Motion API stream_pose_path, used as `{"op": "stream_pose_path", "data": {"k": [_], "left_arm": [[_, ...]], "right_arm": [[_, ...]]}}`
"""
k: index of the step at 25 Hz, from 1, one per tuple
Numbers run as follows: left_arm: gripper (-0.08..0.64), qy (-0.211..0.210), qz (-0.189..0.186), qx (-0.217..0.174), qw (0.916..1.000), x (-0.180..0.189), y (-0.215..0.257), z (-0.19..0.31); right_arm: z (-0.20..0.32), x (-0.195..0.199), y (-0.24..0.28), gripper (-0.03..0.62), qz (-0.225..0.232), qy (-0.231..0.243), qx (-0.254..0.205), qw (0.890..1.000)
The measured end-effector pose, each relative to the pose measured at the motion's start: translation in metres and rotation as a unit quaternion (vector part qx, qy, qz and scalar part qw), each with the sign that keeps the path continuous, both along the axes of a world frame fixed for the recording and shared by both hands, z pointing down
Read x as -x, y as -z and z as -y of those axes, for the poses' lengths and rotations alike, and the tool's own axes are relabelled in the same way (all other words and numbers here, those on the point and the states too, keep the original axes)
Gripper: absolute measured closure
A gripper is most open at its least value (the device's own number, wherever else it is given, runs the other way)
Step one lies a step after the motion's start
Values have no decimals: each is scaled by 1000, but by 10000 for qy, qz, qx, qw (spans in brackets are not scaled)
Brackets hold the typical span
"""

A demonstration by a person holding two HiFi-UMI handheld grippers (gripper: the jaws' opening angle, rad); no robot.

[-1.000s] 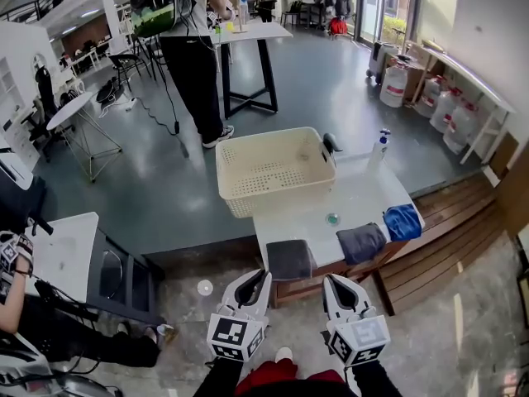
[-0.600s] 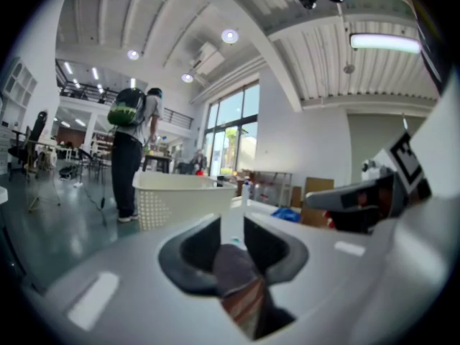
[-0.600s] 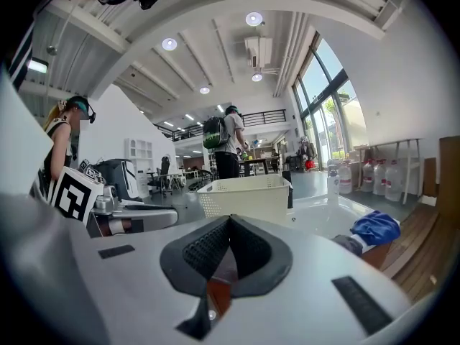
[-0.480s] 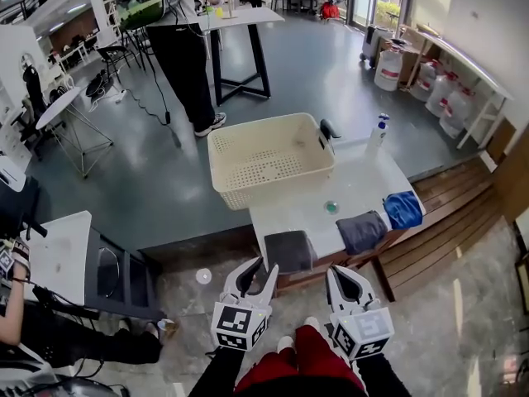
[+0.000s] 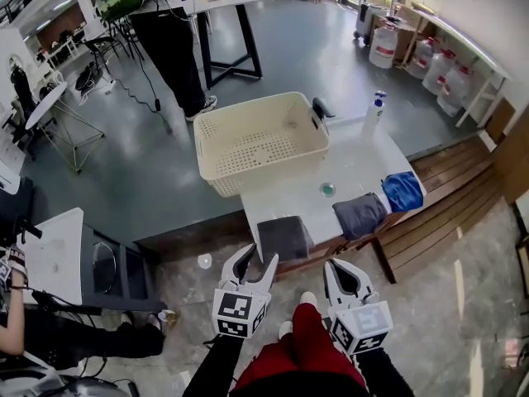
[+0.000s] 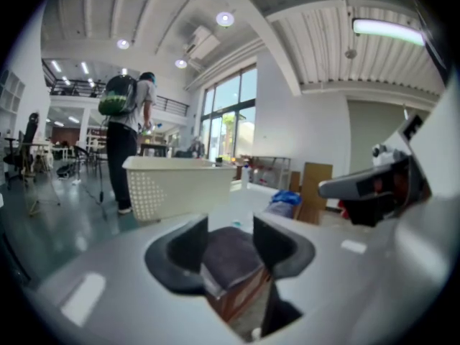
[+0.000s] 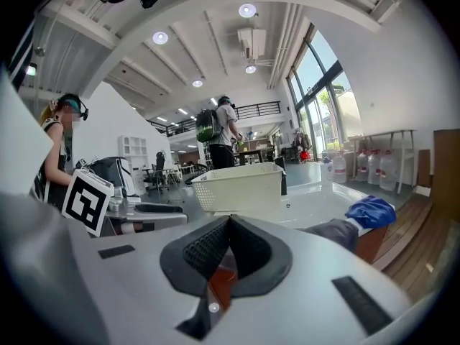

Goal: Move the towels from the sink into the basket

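Three towels hang over the near rim of the white sink [image 5: 351, 165]: a dark grey towel [image 5: 283, 238] on the left, a grey towel [image 5: 359, 214] in the middle and a blue towel [image 5: 402, 191] on the right. Behind them the cream basket [image 5: 260, 143] sits on the sink's far left end. My left gripper [image 5: 257, 265] hovers just short of the dark grey towel [image 6: 228, 256], its jaws opening with nothing gripped between them. My right gripper [image 5: 345, 275] is shut and empty, below the grey towel [image 7: 338, 232]. The basket [image 7: 241, 185] also shows in the right gripper view.
A black faucet [image 5: 321, 108] and a soap bottle [image 5: 374, 114] stand at the sink's back. A person with a backpack [image 5: 169, 31] stands beyond the basket by a table. A white side table [image 5: 58, 255] is on the left, a wooden platform [image 5: 446, 213] and water jugs [image 5: 387, 46] on the right.
The left gripper's jaws have spread apart from nearly closed. Both grippers and the view have come a little nearer to the sink's front edge. The right gripper has stayed shut.
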State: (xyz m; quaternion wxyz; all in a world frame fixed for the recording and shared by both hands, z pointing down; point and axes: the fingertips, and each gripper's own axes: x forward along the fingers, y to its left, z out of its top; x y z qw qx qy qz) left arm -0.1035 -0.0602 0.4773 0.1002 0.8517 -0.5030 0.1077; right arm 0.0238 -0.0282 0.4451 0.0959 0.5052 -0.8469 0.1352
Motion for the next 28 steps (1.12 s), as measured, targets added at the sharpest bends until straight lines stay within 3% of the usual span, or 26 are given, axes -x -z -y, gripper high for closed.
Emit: {"op": "stream_pose_path", "data": {"k": [15, 28], "left_arm": [[357, -207, 304, 648, 9972, -19, -44, 19], [330, -500, 1042, 1132, 9868, -35, -70, 37]], "right_arm": [[17, -9, -33, 584, -192, 6, 399, 9990], [26, -19, -48, 584, -312, 21, 592, 9978]]}}
